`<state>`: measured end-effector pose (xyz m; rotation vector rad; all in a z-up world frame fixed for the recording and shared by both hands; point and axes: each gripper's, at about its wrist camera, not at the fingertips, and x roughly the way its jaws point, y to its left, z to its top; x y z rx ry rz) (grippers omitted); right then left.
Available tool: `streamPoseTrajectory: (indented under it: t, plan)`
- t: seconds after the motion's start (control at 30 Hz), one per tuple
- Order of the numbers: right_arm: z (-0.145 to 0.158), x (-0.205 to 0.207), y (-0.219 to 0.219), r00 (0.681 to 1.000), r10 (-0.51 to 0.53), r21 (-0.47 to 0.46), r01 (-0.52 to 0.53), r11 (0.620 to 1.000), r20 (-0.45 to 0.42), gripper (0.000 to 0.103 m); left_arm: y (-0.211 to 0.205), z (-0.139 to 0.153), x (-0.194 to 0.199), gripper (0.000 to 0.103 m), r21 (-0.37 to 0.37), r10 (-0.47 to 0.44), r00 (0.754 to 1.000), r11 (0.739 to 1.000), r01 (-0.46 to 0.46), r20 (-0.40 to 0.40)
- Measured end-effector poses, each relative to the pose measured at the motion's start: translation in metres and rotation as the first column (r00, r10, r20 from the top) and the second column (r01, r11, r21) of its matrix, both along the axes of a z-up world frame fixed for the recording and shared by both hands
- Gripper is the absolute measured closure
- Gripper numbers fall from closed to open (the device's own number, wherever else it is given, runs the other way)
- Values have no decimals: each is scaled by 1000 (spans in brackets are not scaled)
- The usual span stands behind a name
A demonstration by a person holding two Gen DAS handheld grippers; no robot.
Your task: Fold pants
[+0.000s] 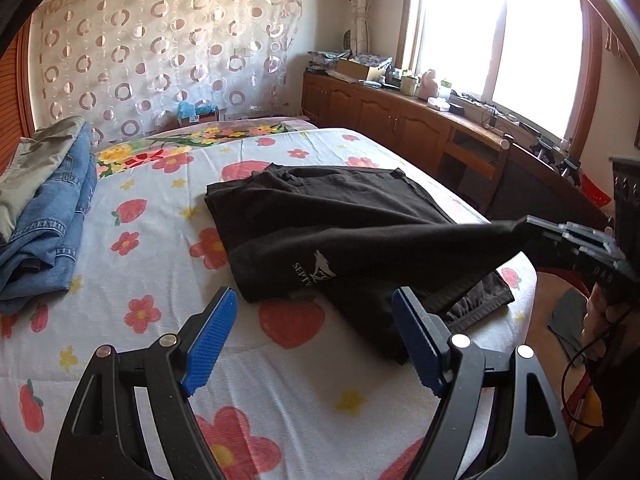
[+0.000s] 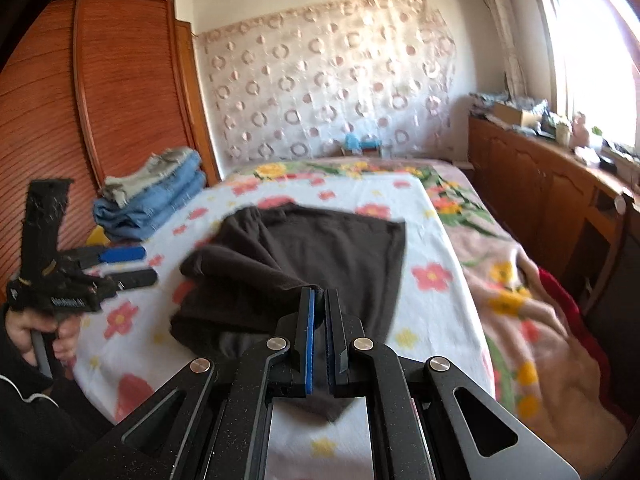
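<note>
Pants (image 1: 320,216) half-folded on bed (image 1: 168,208), leg end clamped in right gripper (image 2: 319,312); left gripper (image 1: 312,340) apart, idle, near; thin pinch liable to slip under pull, spoiling fold.

We see black pants (image 1: 340,232) with a white logo ahead of the blue pads (image 1: 210,340); the sheet (image 1: 160,240) is white with red flowers, possibly strawberries; left of them, blue jeans (image 1: 48,224) under olive cloth (image 1: 36,160).
</note>
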<state>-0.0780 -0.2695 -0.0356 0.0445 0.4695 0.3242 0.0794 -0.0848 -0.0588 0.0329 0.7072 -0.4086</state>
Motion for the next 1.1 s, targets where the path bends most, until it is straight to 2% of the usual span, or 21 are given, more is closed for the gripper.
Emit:
streamPoseTrajectory:
  t: [0.27,0.47,0.63,0.87,0.93,1.1]
  plan:
    - [-19,2,15,996,-14,-4,14,1000,-92,99,-5,-5,1,23,6,-8,1000,1000,8,-13]
    - [-29,12,7,986,-14,3,15,1000,-164,99,-5,-8,0,23,5,-4,1000,1000,4,-21]
    - [-22,14,-1,986,-13,21,17,1000,-166,99,-6,-10,0,23,4,0,1000,1000,0,-28]
    - [-31,7,-9,985,-14,30,19,999,-170,99,-2,-9,0,23,-1,17,1000,1000,-17,-19]
    - [-30,6,-8,986,-11,29,16,999,-167,89,1,-8,-1,23,-6,27,1000,1000,-27,-11]
    - [-25,1,-10,989,-18,22,21,1000,-149,84,8,-4,0,23,-13,51,999,999,-51,0]
